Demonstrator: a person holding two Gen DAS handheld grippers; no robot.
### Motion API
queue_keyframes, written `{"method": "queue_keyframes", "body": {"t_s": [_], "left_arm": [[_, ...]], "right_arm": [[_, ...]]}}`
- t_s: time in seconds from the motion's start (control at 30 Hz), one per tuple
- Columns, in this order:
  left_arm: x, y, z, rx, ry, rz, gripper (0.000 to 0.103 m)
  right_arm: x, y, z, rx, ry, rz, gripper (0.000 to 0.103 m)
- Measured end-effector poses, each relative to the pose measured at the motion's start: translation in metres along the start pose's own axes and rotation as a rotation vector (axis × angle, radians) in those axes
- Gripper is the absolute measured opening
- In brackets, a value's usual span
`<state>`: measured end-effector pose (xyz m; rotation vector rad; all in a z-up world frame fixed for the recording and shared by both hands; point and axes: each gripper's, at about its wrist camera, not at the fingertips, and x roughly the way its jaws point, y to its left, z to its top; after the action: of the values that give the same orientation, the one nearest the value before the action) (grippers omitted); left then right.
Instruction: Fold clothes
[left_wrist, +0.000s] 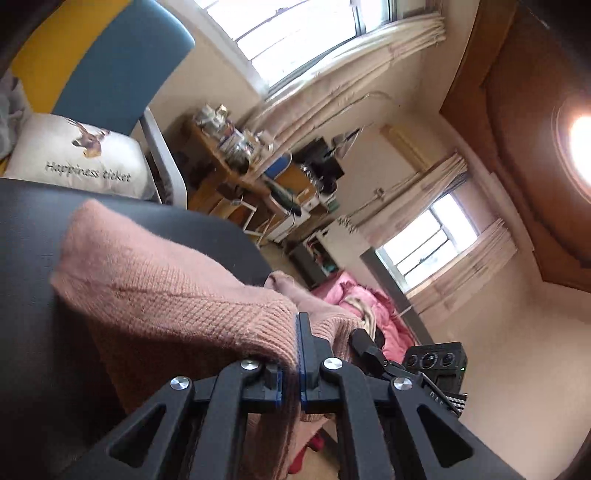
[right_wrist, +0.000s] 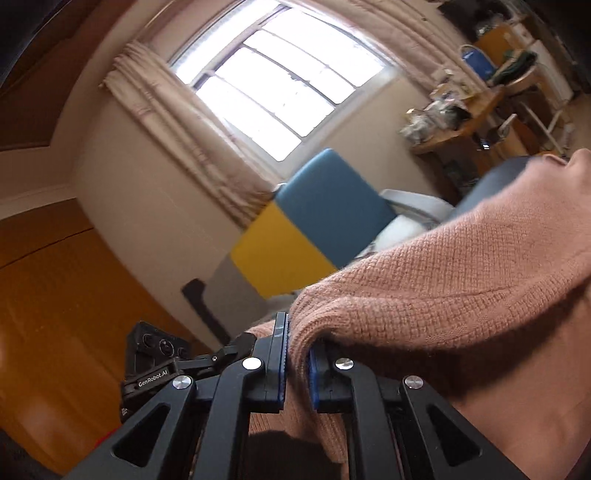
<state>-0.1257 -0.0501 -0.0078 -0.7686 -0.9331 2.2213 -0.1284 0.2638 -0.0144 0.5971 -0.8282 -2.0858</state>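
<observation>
Both tools are clamped on the same pink knitted sweater (left_wrist: 177, 295), which is lifted off the dark tabletop (left_wrist: 33, 236) and stretched between them. In the left wrist view the left tool (left_wrist: 297, 354) pinches a ribbed edge of the knit between its blue-lined pads, and the cloth runs away from it over the tabletop and droops below the jaws. In the right wrist view the right tool (right_wrist: 297, 354) grips a thick fold of the sweater (right_wrist: 443, 295), the knit bulging out between the pads and spreading to the right (it fills most of that side of the picture). Behind stand a blue and yellow chair (right_wrist: 325, 218), a white cushion (left_wrist: 74, 155) with a deer print, a bright window (right_wrist: 280, 85) with pale curtains, and a cluttered wooden desk (left_wrist: 225, 162).
</observation>
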Motion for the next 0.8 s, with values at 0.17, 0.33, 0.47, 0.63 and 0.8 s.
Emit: {"method": "queue_keyframes", "body": {"t_s": [0.17, 0.33, 0.47, 0.63, 0.8], "left_arm": [[-0.084, -0.007, -0.011, -0.024, -0.114, 0.014, 0.004], [-0.166, -0.021, -0.006, -0.002, -0.257, 0.042, 0.004], [-0.223, -0.048, 0.009, 0.06, -0.355, 0.05, 0.004], [-0.315, -0.081, 0.026, 0.091, -0.511, 0.05, 0.004], [-0.384, -0.099, 0.027, 0.121, -0.562, 0.178, 0.004]], "right_arm": [[0.014, 0.054, -0.036, 0.002, 0.046, 0.151, 0.01], [0.044, 0.128, -0.053, -0.04, 0.08, 0.318, 0.01], [0.065, 0.204, -0.04, -0.105, 0.061, 0.457, 0.011], [0.075, 0.311, -0.051, -0.2, 0.074, 0.678, 0.011], [0.075, 0.378, -0.085, -0.231, 0.108, 0.815, 0.014]]}}
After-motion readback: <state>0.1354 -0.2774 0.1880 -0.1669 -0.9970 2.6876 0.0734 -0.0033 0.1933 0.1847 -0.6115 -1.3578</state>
